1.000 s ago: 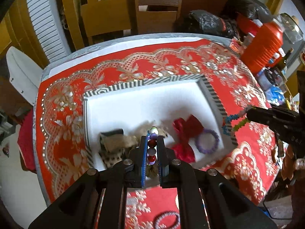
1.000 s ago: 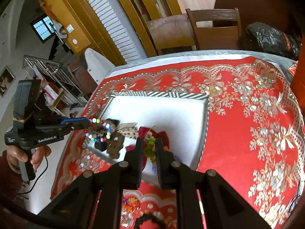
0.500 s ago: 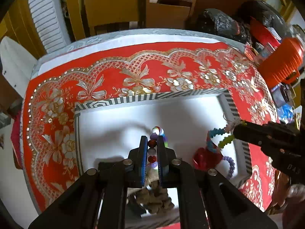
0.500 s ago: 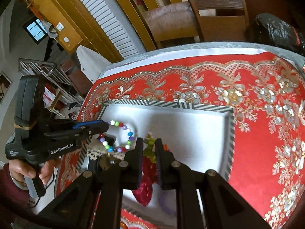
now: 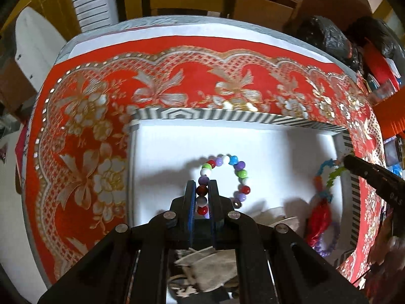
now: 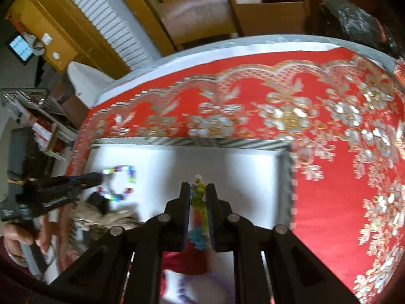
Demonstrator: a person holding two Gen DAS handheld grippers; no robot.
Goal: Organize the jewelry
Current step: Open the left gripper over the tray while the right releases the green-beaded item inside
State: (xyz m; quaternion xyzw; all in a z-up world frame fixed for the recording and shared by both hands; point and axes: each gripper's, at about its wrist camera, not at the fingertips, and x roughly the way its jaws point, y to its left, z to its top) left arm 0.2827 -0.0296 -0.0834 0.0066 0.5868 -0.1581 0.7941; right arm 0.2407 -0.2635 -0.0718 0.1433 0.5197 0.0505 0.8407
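Note:
My left gripper (image 5: 202,186) is shut on a bracelet of round multicolour beads (image 5: 239,171) and holds it over the white floor of a striped-rim box (image 5: 227,117). From the right wrist view the same gripper (image 6: 97,177) and bracelet (image 6: 126,179) sit at the box's left. My right gripper (image 6: 198,188) is shut on a spiky green, orange and blue bracelet (image 6: 198,196) over the box (image 6: 192,142). In the left wrist view that gripper (image 5: 348,160) holds the spiky bracelet (image 5: 326,177) at the right wall.
The box also holds a red bow (image 5: 319,219), a purple bead bracelet (image 5: 329,240) and beige fabric pieces (image 5: 210,266). The box sits on a red and gold tablecloth (image 5: 83,126). Chairs (image 6: 202,12) stand behind the table; black bags (image 5: 326,38) and an orange container (image 5: 393,116) at the right.
Both grippers have moved forward over the box with their bracelets. The bead bracelet now hangs spread out as a ring near the box floor. The right view is blurred from motion.

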